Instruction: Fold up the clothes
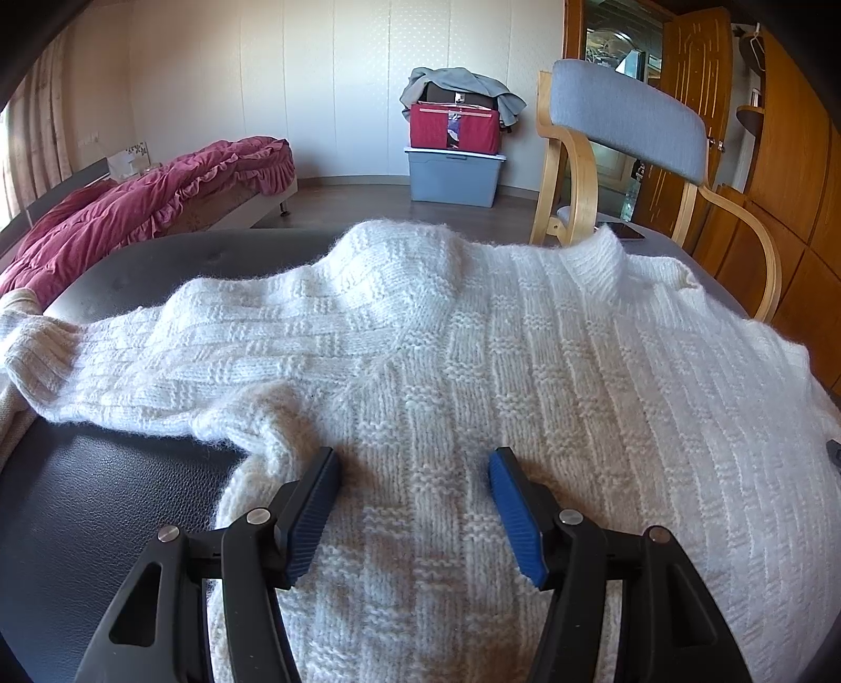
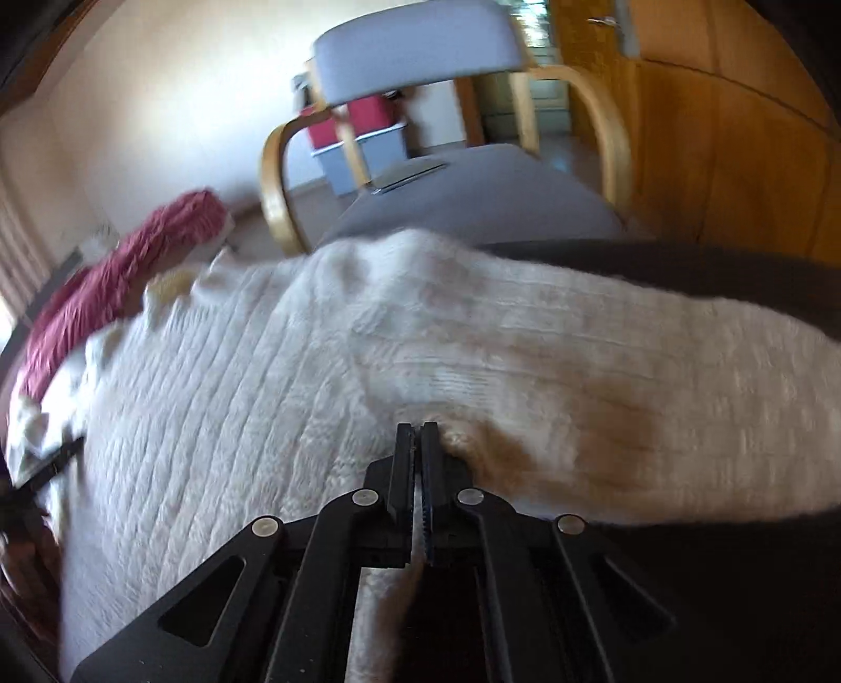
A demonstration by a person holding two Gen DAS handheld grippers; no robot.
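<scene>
A white knitted sweater (image 1: 473, 357) lies spread on a dark leather surface (image 1: 105, 504), collar at the far side and one sleeve stretched to the left. My left gripper (image 1: 412, 465) is open, its blue-padded fingers hovering over the sweater's lower body, holding nothing. In the blurred right wrist view the same sweater (image 2: 263, 378) lies with a sleeve running to the right. My right gripper (image 2: 418, 428) is shut on the sweater's edge near the underarm, with fabric pinched between the jaws.
A grey-cushioned wooden chair (image 1: 625, 126) stands behind the surface; it also shows in the right wrist view (image 2: 420, 47). A phone (image 1: 625, 231) lies at the far edge. A bed with a red quilt (image 1: 131, 210) is at left. Storage boxes (image 1: 454, 157) stand by the wall.
</scene>
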